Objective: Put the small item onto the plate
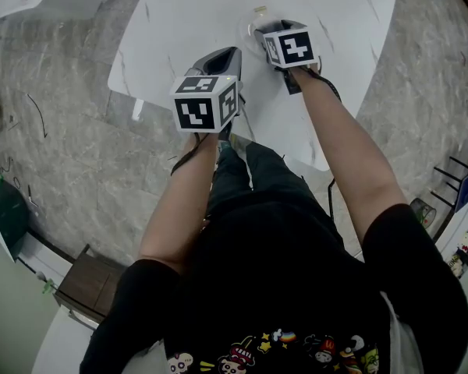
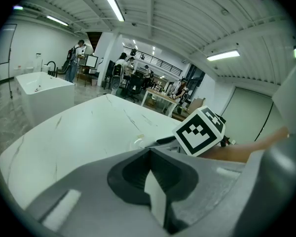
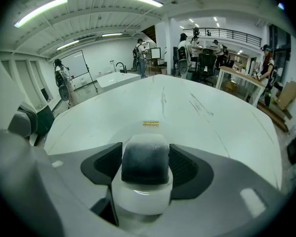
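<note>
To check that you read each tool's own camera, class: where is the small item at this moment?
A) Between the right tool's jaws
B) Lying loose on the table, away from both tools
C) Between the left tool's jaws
A: in the right gripper view the small item sits clamped between the jaws of the right tool, while the left tool has its jaws together on nothing.

In the head view, the marker cube (image 1: 290, 45) hides my right gripper's (image 1: 263, 29) jaws and the small item (image 3: 146, 158). The clear plate (image 1: 257, 12) at 12 o'clock is too faint to trace.
</note>
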Available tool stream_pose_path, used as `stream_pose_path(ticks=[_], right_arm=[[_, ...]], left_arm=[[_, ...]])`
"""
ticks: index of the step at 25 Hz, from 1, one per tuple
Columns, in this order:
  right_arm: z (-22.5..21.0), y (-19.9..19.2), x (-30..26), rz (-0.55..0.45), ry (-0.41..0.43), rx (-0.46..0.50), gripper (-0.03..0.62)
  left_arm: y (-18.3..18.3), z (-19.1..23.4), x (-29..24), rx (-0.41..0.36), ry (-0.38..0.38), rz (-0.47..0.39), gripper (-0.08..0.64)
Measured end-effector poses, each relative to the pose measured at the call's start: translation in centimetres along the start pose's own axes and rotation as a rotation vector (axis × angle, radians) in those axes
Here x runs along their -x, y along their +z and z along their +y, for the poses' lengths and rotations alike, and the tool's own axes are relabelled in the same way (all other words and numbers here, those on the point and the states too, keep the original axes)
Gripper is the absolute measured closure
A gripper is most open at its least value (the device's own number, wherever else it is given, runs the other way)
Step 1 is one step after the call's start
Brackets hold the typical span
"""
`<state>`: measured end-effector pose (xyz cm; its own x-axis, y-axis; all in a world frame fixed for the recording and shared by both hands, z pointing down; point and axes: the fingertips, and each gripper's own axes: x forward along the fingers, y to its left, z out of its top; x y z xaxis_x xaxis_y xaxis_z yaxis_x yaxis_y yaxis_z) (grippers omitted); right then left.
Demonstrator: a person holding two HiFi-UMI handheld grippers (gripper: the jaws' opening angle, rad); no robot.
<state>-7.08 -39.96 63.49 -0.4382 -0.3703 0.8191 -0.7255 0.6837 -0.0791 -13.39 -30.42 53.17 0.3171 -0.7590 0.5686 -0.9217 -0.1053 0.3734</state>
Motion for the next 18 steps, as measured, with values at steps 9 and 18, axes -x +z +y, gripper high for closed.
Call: stream_pose_path(ticks=[9, 18], right_arm=[[-0.4, -0.2, 0.8, -0.018, -0.027, -0.022, 0.262], [-0.6, 1.5, 5.3, -0.143, -0.032, -0.102, 0.285]], left_arm=[[-0.5, 0.3, -1.1, -0.012, 0.002, 0.031, 0.560], [-0.3, -0.1, -1.6, -0.055, -0.004, 0.048, 0.560]])
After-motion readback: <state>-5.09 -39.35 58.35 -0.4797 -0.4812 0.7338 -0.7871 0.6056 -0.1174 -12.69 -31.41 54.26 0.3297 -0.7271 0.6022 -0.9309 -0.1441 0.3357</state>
